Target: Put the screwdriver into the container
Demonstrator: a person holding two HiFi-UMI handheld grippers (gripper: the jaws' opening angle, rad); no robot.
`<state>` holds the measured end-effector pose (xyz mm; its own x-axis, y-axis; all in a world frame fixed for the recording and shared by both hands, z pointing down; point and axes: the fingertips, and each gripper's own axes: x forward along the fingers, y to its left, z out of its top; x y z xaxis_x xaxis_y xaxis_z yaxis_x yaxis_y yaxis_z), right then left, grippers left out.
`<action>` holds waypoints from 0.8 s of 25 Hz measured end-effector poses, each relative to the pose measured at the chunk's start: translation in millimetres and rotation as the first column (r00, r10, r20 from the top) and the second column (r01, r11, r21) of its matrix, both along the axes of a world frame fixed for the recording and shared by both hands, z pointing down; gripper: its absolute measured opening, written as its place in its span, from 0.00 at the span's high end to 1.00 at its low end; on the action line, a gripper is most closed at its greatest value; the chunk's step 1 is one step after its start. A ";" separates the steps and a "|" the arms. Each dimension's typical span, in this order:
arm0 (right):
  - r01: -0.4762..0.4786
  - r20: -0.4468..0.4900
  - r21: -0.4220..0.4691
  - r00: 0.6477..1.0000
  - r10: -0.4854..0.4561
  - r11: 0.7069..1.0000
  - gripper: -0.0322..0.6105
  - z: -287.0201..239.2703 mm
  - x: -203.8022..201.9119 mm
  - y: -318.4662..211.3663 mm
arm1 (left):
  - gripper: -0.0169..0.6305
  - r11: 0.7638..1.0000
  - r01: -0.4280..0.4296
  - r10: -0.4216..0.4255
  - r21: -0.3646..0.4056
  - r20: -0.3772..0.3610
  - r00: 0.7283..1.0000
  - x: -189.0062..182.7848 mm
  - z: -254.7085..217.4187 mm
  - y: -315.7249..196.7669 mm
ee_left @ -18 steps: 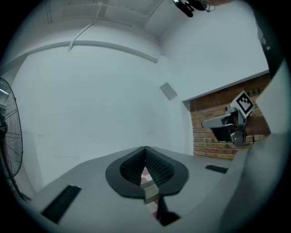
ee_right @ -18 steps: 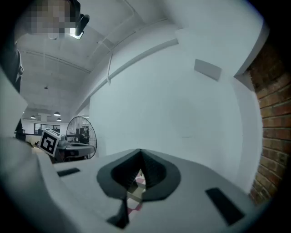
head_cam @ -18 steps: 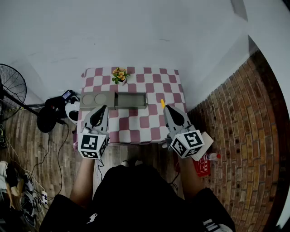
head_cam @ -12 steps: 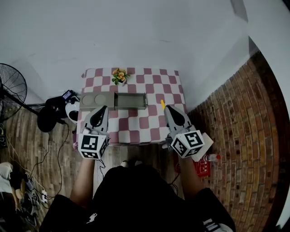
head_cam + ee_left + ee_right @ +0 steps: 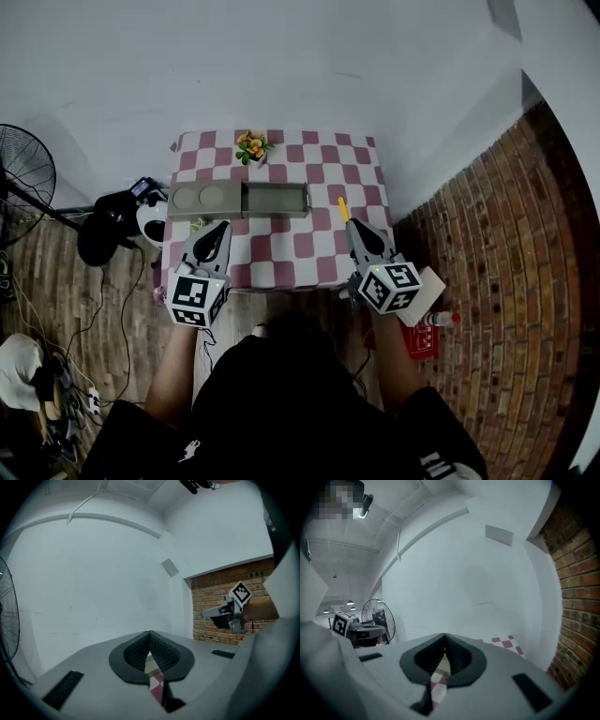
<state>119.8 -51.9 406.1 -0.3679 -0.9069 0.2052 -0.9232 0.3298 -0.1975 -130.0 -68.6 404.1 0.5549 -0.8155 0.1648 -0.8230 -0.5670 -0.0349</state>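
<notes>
In the head view a screwdriver with a yellow handle lies on the checked table, near its right side. The grey container sits open at the table's middle, its lid part with two round recesses to the left. My right gripper hovers just this side of the screwdriver, jaws shut and empty. My left gripper hangs over the table's near left part, jaws shut with nothing in them. Both gripper views show closed jaws pointing at the white wall.
A small pot of orange flowers stands at the table's far edge. A fan and a dark bag are on the floor to the left. A brick wall runs along the right; a red item and bottle lie on the floor.
The view has shifted slightly, with the table now a little farther up the frame. Both grippers have edged forward over the table's near edge. Their jaws stay shut.
</notes>
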 end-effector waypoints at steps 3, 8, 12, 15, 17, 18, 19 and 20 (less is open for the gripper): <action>-0.011 -0.039 -0.068 0.999 0.008 0.998 0.95 31.2 9.6 -8.3 | 0.97 0.999 0.012 -0.013 -0.039 -0.016 1.000 1.8 12.6 -6.0; -0.003 -0.076 -0.178 0.997 -0.011 0.984 0.94 82.0 31.0 -30.5 | 0.97 0.997 0.014 -0.015 -0.070 -0.024 1.000 17.8 29.2 -24.4; 0.003 -0.119 -0.286 0.992 -0.039 0.958 0.93 135.0 56.2 -56.2 | 0.97 0.994 0.014 -0.016 -0.106 -0.015 1.000 38.9 49.9 -42.0; -0.003 -0.154 -0.357 0.987 -0.055 0.934 0.92 170.9 76.1 -75.2 | 0.97 0.992 0.011 -0.012 -0.129 -0.005 1.000 57.0 65.6 -58.9; 0.006 -0.183 -0.401 0.979 -0.086 0.916 0.90 192.1 84.6 -85.9 | 0.97 0.989 0.015 -0.015 -0.148 0.005 1.000 66.6 76.9 -69.6; 0.014 -0.195 -0.421 0.975 -0.106 0.907 0.88 202.0 87.3 -91.2 | 0.97 0.988 0.017 -0.015 -0.154 0.013 1.000 71.1 81.6 -75.2; 0.022 -0.205 -0.441 0.971 -0.125 0.897 0.87 211.6 89.4 -96.1 | 0.97 0.987 0.021 -0.017 -0.161 0.022 1.000 75.2 86.6 -80.5; 0.028 -0.215 -0.460 0.966 -0.142 0.888 0.85 220.9 91.3 -100.5 | 0.97 0.985 0.027 -0.022 -0.171 0.032 0.999 78.9 92.5 -85.2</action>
